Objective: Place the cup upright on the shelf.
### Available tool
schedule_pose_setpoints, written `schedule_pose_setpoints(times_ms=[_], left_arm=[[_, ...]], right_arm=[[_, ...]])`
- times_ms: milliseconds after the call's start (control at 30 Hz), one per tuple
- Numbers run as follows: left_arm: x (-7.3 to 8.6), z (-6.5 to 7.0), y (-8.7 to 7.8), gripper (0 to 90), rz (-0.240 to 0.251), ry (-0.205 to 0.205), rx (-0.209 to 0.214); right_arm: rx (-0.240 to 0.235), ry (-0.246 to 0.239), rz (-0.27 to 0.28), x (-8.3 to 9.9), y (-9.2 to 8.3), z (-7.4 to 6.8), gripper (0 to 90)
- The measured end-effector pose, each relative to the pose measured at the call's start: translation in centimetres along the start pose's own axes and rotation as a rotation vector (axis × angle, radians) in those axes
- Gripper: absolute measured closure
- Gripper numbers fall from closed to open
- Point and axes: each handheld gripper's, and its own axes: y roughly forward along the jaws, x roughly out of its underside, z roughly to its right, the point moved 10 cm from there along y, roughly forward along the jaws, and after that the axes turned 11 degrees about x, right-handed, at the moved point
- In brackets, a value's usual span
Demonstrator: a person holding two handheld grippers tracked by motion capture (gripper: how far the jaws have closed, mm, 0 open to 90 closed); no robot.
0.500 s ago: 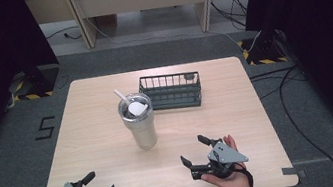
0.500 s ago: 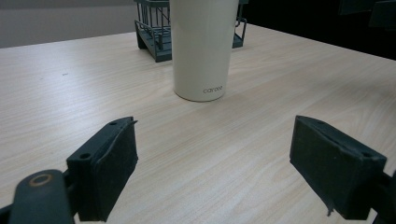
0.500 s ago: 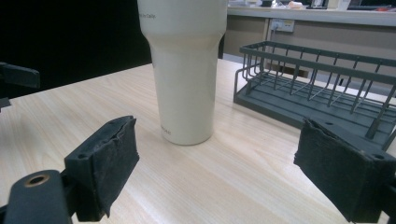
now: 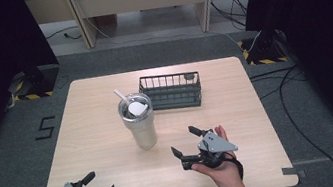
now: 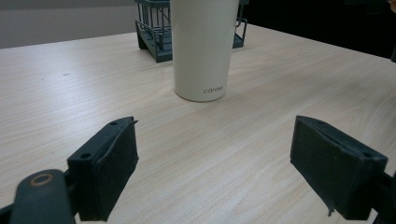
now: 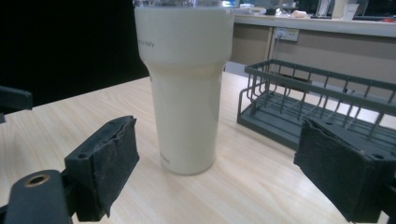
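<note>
A cream tumbler [image 4: 140, 123] with a clear lid and a white straw [image 4: 122, 97] stands upright at the table's middle. Behind it to the right sits a dark wire basket [image 4: 171, 91]. My right gripper [image 4: 186, 141] is open, a short way right of the tumbler and aimed at it; in the right gripper view the tumbler [image 6: 185, 84] rises just beyond the spread jaws, with the basket [image 6: 322, 105] to its right. My left gripper [image 4: 99, 184] is open at the near left edge; its view has the tumbler [image 5: 203, 46] farther off, nothing between the jaws.
The light wooden table [image 4: 95, 104] has bare surface on the left and far right. A person's hand [image 4: 225, 175] holds the right gripper. Cables [image 4: 284, 80] run over the grey floor to the right, and a desk [image 4: 140, 1] stands beyond the table.
The right gripper has edged slightly left and forward toward the tumbler. The left gripper, tumbler and basket stay where they were.
</note>
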Motion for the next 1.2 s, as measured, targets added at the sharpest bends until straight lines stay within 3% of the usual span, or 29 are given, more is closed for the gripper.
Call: schedule_pose_setpoints(times_ms=[300, 933, 1200], left_arm=[[0.0, -0.1, -0.1, 14.4, 0.002, 0.001, 0.001], [-0.2, 0.1, -0.1, 14.4, 0.010, 0.003, 0.009], [-0.2, 0.1, -0.1, 14.4, 0.011, 0.004, 0.012]], right_arm=[[-0.014, -0.003, 0.011, -1.4, 2.8, -0.9, 13.1], [-0.061, -0.009, -0.031, -0.9, 8.5, -3.9, 13.1], [-0.057, -0.007, -0.050, -0.2, 10.5, -4.3, 13.1]])
